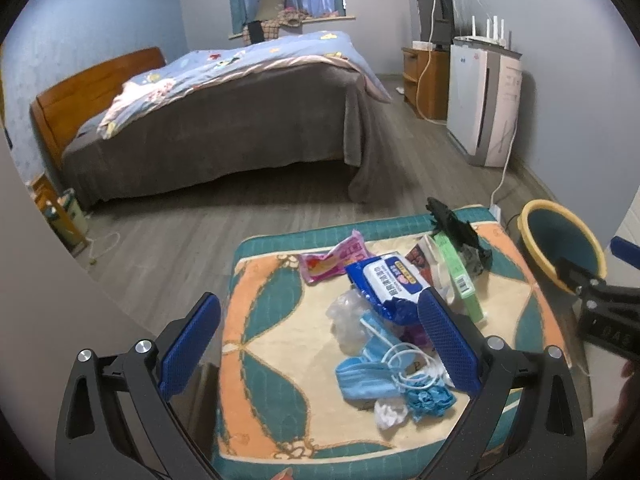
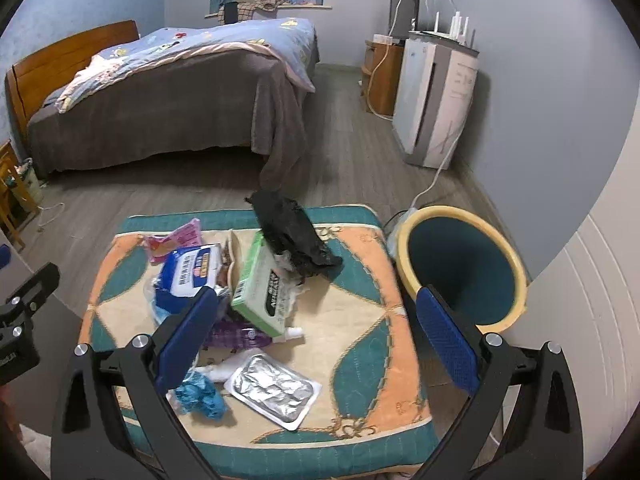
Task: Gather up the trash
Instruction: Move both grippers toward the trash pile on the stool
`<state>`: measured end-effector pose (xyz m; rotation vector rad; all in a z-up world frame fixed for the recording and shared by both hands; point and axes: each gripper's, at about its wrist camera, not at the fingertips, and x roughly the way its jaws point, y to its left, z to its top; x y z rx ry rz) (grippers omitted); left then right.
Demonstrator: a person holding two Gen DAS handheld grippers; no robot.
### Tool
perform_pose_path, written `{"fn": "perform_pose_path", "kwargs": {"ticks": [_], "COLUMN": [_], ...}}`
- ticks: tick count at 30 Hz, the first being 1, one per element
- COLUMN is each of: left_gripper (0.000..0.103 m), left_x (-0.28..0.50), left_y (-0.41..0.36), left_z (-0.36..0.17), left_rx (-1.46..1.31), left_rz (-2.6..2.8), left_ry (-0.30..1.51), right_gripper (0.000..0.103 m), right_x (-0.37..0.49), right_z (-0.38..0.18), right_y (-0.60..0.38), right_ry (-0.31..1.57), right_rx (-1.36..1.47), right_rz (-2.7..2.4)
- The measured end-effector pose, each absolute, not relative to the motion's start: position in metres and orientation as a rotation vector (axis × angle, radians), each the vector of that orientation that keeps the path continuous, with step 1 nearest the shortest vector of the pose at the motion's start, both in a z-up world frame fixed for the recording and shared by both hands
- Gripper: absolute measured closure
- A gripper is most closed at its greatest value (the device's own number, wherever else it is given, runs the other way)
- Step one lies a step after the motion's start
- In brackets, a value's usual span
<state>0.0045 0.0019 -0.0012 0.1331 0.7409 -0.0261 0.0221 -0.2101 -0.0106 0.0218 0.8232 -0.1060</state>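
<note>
Trash lies piled on a patterned cushion [image 1: 272, 344] [image 2: 360, 320]: a blue wipes pack [image 1: 384, 284] [image 2: 188, 272], a pink wrapper [image 1: 332, 260] [image 2: 176, 240], a green box [image 1: 456, 276] [image 2: 260, 288], a black bag [image 1: 456, 228] [image 2: 292, 236], a blue face mask [image 1: 364, 380], a silver foil pouch [image 2: 272, 392] and crumpled blue gloves [image 2: 200, 396]. A yellow-rimmed teal bin [image 2: 464, 268] [image 1: 560, 240] stands to the right of the cushion. My left gripper [image 1: 320, 344] is open above the near left of the pile. My right gripper [image 2: 316, 344] is open above the cushion's near right.
A bed [image 1: 208, 120] with a brown cover stands behind across the wooden floor. A white air purifier [image 1: 484, 100] and a wooden cabinet [image 1: 424, 76] stand along the right wall, with a white cable [image 2: 428, 184] running to the floor by the bin.
</note>
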Motion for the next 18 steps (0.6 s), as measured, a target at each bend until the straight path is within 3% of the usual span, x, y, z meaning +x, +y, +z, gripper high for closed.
{"fn": "perform_pose_path", "kwargs": {"ticks": [18], "left_gripper": [0.005], "left_x": [0.024], "left_y": [0.007], "left_z": [-0.007], "left_rx": [0.146], "left_rz": [-0.011], "left_ry": [0.792], "right_gripper": [0.006], "right_x": [0.042], "right_z": [-0.014], "right_y": [-0.215], "right_ry": [0.895], "right_rx": [0.103], "right_rz": [-0.074]}}
